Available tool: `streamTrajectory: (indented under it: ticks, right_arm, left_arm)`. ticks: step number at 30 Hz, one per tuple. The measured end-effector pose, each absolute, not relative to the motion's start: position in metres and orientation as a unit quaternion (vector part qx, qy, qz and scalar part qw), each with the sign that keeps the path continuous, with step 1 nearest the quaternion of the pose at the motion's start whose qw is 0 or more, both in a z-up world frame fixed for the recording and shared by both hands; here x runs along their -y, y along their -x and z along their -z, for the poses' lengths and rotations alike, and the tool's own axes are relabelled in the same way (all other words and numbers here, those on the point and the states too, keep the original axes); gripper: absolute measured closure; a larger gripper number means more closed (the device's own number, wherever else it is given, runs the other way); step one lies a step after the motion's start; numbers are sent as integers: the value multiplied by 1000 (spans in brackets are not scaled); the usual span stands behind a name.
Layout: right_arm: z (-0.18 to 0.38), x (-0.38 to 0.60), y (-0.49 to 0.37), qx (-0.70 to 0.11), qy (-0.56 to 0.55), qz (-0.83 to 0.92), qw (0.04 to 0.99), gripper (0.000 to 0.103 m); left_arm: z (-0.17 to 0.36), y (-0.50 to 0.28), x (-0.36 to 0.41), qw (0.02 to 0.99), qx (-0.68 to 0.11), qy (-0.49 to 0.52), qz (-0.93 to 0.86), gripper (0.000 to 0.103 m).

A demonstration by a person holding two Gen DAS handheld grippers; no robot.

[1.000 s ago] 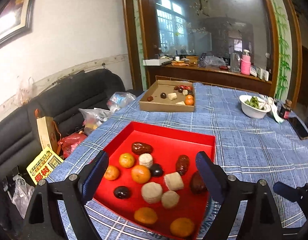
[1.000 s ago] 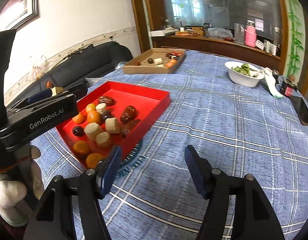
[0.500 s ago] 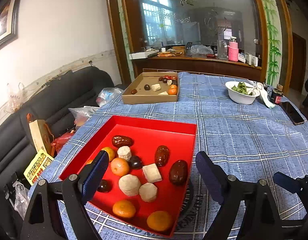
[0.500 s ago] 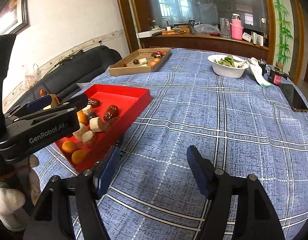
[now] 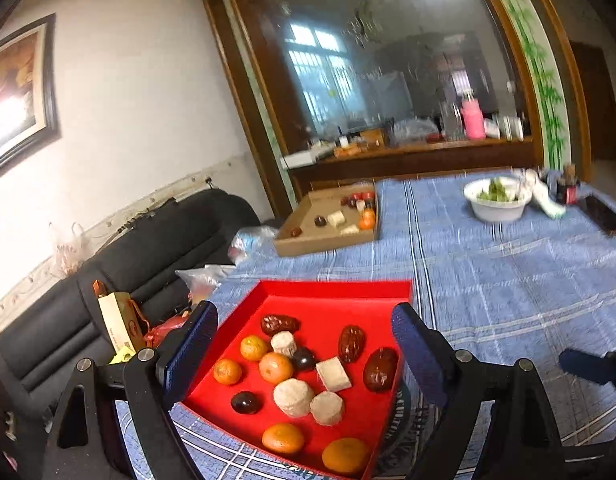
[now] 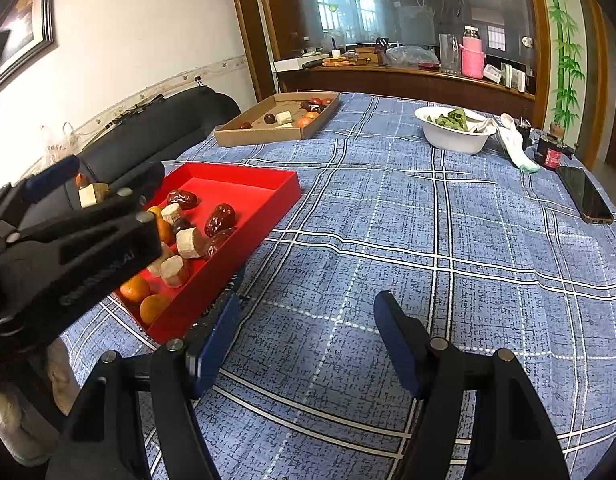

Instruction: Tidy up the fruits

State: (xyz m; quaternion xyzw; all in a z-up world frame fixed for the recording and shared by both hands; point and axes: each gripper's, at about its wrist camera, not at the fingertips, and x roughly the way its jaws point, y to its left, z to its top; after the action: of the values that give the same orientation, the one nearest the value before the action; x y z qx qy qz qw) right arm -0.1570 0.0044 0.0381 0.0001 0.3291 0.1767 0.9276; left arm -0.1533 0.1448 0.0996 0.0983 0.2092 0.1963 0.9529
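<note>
A red tray (image 5: 335, 289) lies on the blue checked tablecloth and holds several oranges (image 5: 276, 367), brown dates (image 5: 351, 343), beige chunks (image 5: 294, 398) and dark round fruits (image 5: 246, 402). My left gripper (image 5: 304, 354) hangs open just above the tray's near half, its fingers astride the fruit and touching none. In the right wrist view the same tray (image 6: 268, 216) is at the left. My right gripper (image 6: 308, 340) stands open over bare cloth to the tray's right, with nothing between its fingers.
A cardboard box (image 5: 327, 240) with several more fruits sits at the table's far left edge. A white bowl of greens (image 6: 453, 132), a cloth, a small jar and a phone (image 6: 585, 196) are at the far right. A black sofa (image 5: 88, 320) with bags stands beside the table's left side.
My left gripper has shifted sideways and rolled, so the tray now sits lower and tilted in its view. In the right view it reaches further over the tray. The right gripper's fingers stand slightly wider.
</note>
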Motion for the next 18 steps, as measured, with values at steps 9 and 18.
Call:
streamTrajectory:
  ticks: [9,18]
  right_arm:
    - [-50,-13,174,-304,15,-176,936,34]
    - [-55,-24,183,-298,38,-167,939,34]
  left_arm:
    - [-139,213,-168,972,-96,1,-217,0]
    - [-131,207,-192,973,-151,80,-154,0]
